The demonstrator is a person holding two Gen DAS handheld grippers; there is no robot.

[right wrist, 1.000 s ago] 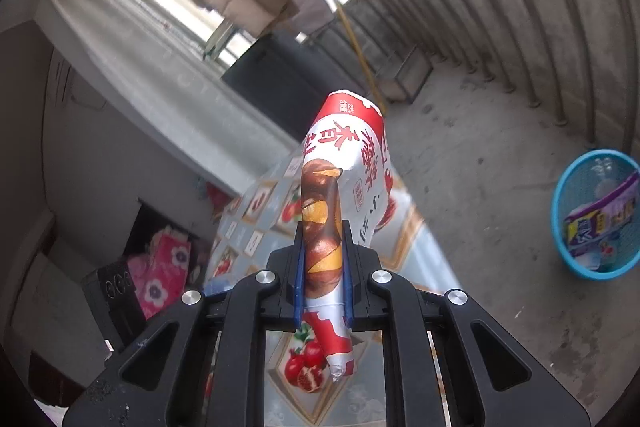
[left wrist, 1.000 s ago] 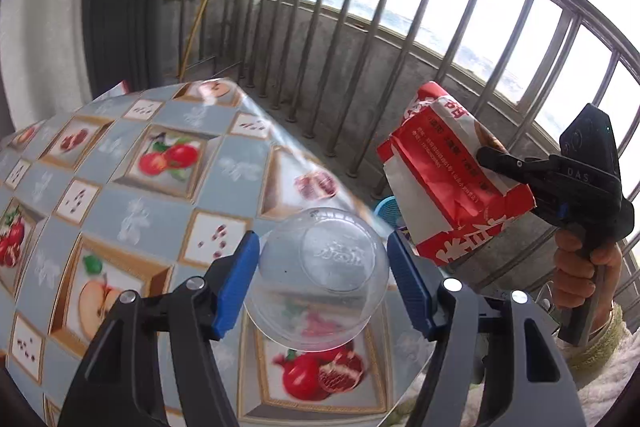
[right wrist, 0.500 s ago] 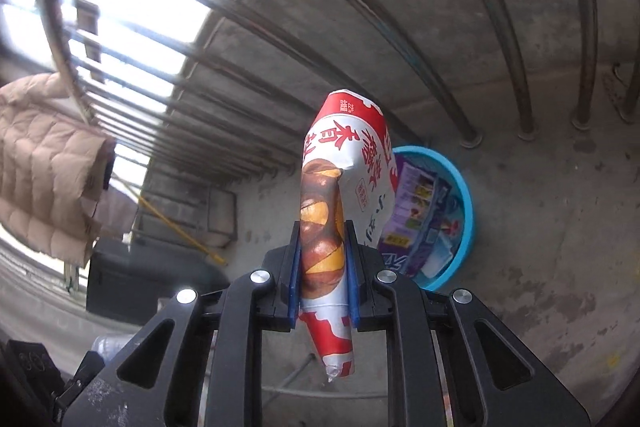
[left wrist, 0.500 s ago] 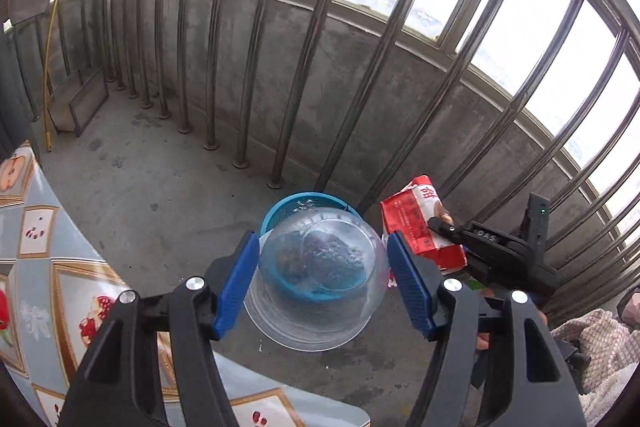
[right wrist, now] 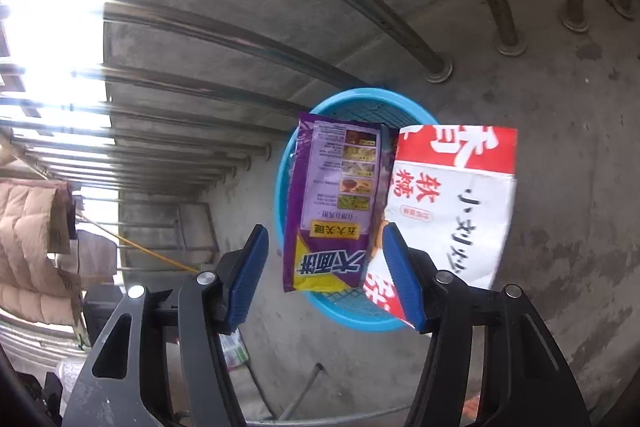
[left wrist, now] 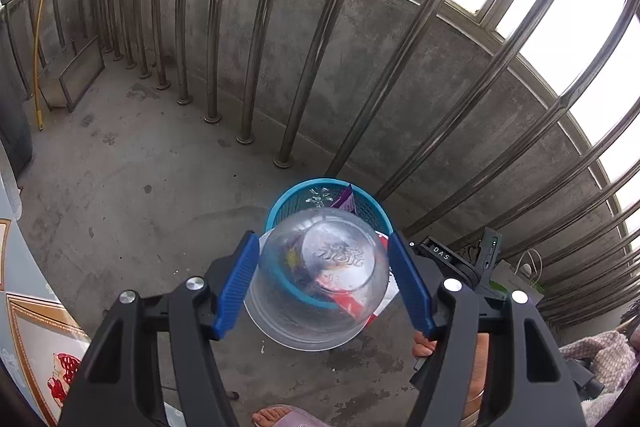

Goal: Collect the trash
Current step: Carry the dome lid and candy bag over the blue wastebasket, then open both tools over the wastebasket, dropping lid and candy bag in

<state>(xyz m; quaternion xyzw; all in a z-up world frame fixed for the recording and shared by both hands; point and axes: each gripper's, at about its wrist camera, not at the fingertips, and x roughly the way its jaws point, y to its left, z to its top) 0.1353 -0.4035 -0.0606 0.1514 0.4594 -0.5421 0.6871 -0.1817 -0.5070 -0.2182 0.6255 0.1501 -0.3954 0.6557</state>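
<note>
The left gripper (left wrist: 324, 281) is pinching a clear plastic cup (left wrist: 320, 275) sideways by its wall, base facing the camera, blue pads pressed on either side, hanging right over the blue mesh basket (left wrist: 288, 205) that sits on the concrete floor just beside the steel railing bars (left wrist: 256, 39). That cup looks super light and thin-walled, so it probably flexes if squeezed hard and could pop out of smooth pads; gripping across the wall near the stiffer base, like it is now, seems the sensible spot. Over on the other side, the right gripper (right wrist: 324, 275) has just been opening its jaws and they now stand spread, with the red-and-white snack bag (right wrist: 452, 211) lying against the inner face of the right-hand pad rather than clamped, tipping over the basket (right wrist: 352, 319) rim. The bag is crinkly printed film, flat and floppy, basically weightless, so it will likely flutter or slide instead of dropping straight; could catch on the rim. A purple wrapper (right wrist: 336, 203) already stands up inside the basket, same glossy film stuff. The basket itself is round rigid plastic with a lattice wall. The floor is rough, stained grey cement, and a bit of fruit-print tablecloth (left wrist: 36, 339) shows at the left view's edge.
</note>
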